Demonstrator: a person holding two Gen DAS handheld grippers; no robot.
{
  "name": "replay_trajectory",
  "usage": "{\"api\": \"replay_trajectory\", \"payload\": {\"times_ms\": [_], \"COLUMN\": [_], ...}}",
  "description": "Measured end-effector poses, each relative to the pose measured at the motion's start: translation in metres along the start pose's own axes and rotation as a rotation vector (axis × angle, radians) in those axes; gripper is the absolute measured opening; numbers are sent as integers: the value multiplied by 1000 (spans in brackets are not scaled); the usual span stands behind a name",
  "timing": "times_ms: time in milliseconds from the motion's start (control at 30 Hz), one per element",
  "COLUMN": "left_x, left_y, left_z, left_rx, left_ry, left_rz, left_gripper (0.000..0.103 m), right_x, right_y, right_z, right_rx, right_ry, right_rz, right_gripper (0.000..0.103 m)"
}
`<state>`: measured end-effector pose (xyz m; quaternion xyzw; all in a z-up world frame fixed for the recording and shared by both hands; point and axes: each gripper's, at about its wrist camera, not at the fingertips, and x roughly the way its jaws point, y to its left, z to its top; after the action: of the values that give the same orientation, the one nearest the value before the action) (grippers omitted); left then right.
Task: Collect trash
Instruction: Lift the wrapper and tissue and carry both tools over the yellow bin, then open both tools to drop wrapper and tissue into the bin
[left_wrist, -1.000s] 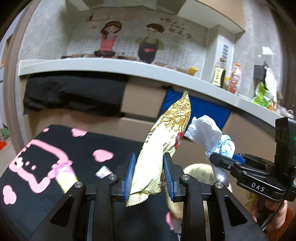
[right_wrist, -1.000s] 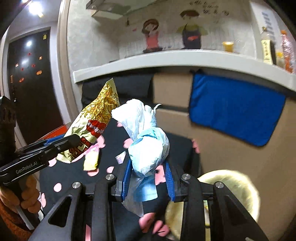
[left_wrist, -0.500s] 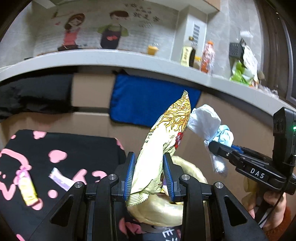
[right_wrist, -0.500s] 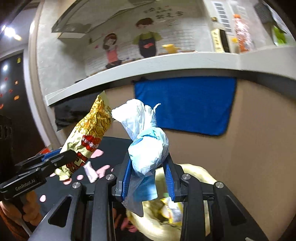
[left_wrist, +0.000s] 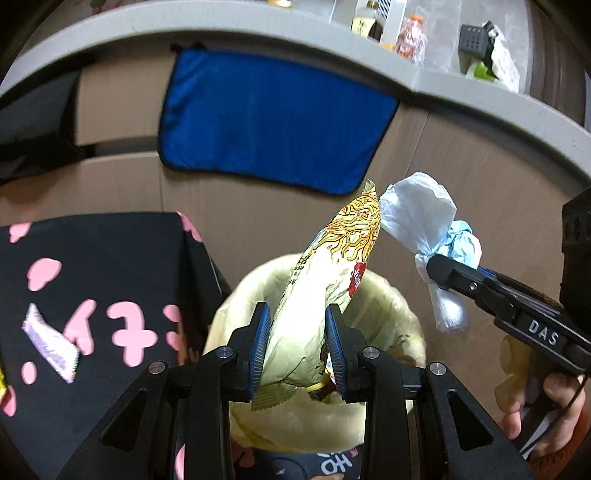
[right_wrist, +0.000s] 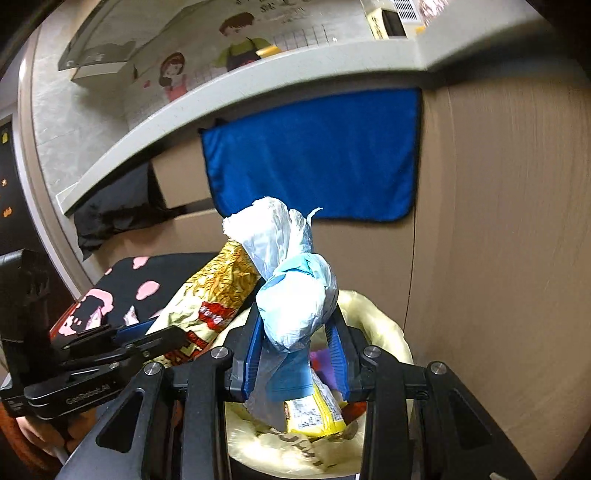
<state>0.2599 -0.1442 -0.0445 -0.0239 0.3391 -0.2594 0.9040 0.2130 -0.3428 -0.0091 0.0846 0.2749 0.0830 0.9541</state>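
My left gripper (left_wrist: 298, 345) is shut on a gold and cream snack wrapper (left_wrist: 332, 280) and holds it upright over a bin lined with a pale yellow bag (left_wrist: 388, 314). My right gripper (right_wrist: 295, 354) is shut on a crumpled white and light-blue plastic bag (right_wrist: 291, 295), above the same bin (right_wrist: 384, 332). The right gripper also shows in the left wrist view (left_wrist: 443, 277) with its bag (left_wrist: 421, 218). The left gripper shows in the right wrist view (right_wrist: 147, 341) with the wrapper (right_wrist: 210, 295). Yellow wrappers (right_wrist: 314, 410) lie inside the bin.
A black table with pink shapes (left_wrist: 92, 277) is left of the bin, with a small purple wrapper (left_wrist: 50, 343) on it. A blue cloth (left_wrist: 269, 114) hangs on the brown counter wall behind. Bottles and clutter stand on the grey countertop (left_wrist: 406, 33).
Both grippers have moved from over the table to right above the bin and tilted downward. Each holds the same piece of trash.
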Motion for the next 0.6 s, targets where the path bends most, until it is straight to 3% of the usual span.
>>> {"api": "replay_trajectory", "payload": {"times_ms": [233,333,600], "left_x": [36,41,6], "left_y": [-1,4,29], "left_z": [3,5,12], "left_rx": [-13,-9,-100], "left_ry": [36,35,3], "left_rz": [-62,-139,-146], "left_gripper": [32,50,54], "right_x": [20,23,42], "right_y": [-18,-23,-20], "right_z": [-10,-11,-14], "right_rx": [25,32,36], "right_ry": [52,60,93], "right_rz": [-21,-27,-23], "right_gripper": [31,31,31]}}
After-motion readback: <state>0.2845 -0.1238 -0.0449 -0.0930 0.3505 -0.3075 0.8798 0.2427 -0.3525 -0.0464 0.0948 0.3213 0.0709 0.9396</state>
